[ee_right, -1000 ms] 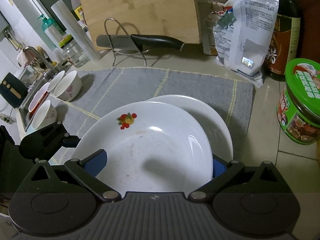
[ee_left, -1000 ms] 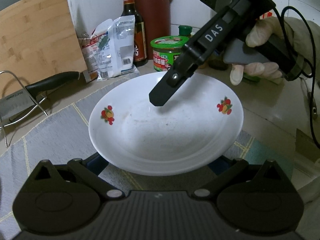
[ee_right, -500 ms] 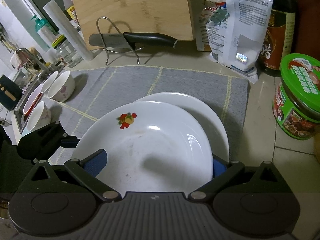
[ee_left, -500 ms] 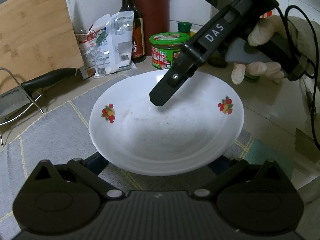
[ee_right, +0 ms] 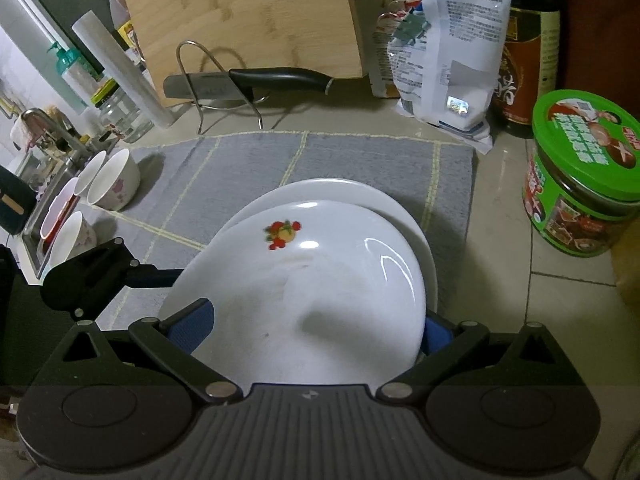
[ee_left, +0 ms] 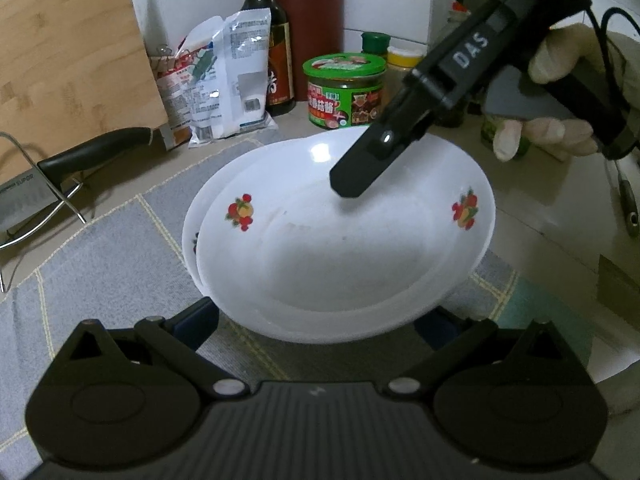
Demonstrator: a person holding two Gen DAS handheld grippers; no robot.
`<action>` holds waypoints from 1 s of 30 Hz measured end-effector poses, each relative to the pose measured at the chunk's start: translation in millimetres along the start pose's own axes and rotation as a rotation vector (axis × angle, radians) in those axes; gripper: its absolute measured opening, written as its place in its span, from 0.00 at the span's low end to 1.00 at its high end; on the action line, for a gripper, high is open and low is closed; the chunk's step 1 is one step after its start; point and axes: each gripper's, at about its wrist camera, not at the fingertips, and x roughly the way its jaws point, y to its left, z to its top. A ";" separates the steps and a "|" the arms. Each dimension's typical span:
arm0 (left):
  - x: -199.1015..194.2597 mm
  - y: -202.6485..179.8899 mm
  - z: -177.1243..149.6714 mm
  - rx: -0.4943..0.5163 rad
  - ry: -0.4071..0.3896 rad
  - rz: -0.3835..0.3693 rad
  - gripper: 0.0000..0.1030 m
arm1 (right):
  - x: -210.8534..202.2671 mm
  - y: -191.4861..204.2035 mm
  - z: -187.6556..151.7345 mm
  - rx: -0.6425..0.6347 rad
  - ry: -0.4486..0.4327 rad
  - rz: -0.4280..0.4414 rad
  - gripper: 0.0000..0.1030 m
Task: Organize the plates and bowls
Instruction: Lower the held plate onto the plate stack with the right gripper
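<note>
On the worktop (ee_right: 500,240), two plates sit on the grey mat (ee_right: 248,168), the fruit-patterned top plate (ee_left: 344,248) grasped by both the left gripper (ee_left: 320,320) and right gripper (ee_right: 316,320), off-centre on the lower plate (ee_right: 360,196), so uneven release could slide it; four small bowls (ee_right: 114,180) wait nearby.

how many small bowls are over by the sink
4 in the right wrist view: two white bowls nested at the mat's left edge, a red-lined one and another nearer; more may be hidden.
</note>
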 end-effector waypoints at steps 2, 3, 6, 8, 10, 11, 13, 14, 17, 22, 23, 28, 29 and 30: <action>0.2 -0.4 0.1 0.005 0.001 0.004 1.00 | -1.8 0.7 -0.3 -0.003 -0.003 -0.007 1.00; -0.1 -0.8 -0.1 0.009 0.000 0.007 1.00 | -2.3 1.3 -0.5 -0.006 -0.002 -0.010 1.00; -1.0 -1.5 -0.3 0.017 -0.004 0.011 1.00 | -2.8 2.4 -0.9 -0.011 -0.001 -0.019 1.00; -1.6 -2.3 -0.5 0.021 -0.006 0.013 1.00 | -3.6 2.5 -1.2 -0.009 -0.002 -0.023 1.00; -1.8 -2.8 -0.8 0.023 -0.010 0.015 1.00 | -4.4 3.3 -1.9 -0.008 -0.003 -0.027 1.00; -1.9 -2.7 -0.9 0.022 -0.011 0.015 1.00 | -4.9 3.6 -2.5 -0.009 -0.003 -0.030 1.00; -2.5 -2.6 -1.3 0.020 -0.013 0.015 1.00 | -5.0 4.2 -2.5 -0.010 -0.002 -0.035 1.00; -2.7 -2.7 -1.3 0.019 -0.013 0.016 1.00 | -5.2 4.4 -2.7 -0.011 -0.001 -0.037 1.00; -2.4 -2.6 -1.0 0.016 -0.016 0.015 1.00 | -6.2 4.8 -3.2 -0.013 -0.002 -0.041 1.00; -2.4 -2.3 -1.1 0.006 -0.021 0.014 1.00 | -6.1 8.7 -3.7 -0.025 0.000 -0.062 1.00; -2.6 -2.1 -1.4 0.002 -0.023 0.012 1.00 | -5.8 9.8 -3.8 -0.031 0.002 -0.069 1.00; -4.6 -0.5 -2.7 -0.022 -0.036 0.005 1.00 | -4.1 12.8 -3.5 -0.042 0.011 -0.095 1.00; -5.5 0.1 -2.9 -0.026 -0.039 0.006 1.00 | -4.2 13.2 -3.3 -0.042 0.013 -0.097 1.00; -5.6 0.1 -2.6 -0.026 -0.039 0.007 1.00 | -4.6 13.8 -3.1 -0.044 0.013 -0.099 1.00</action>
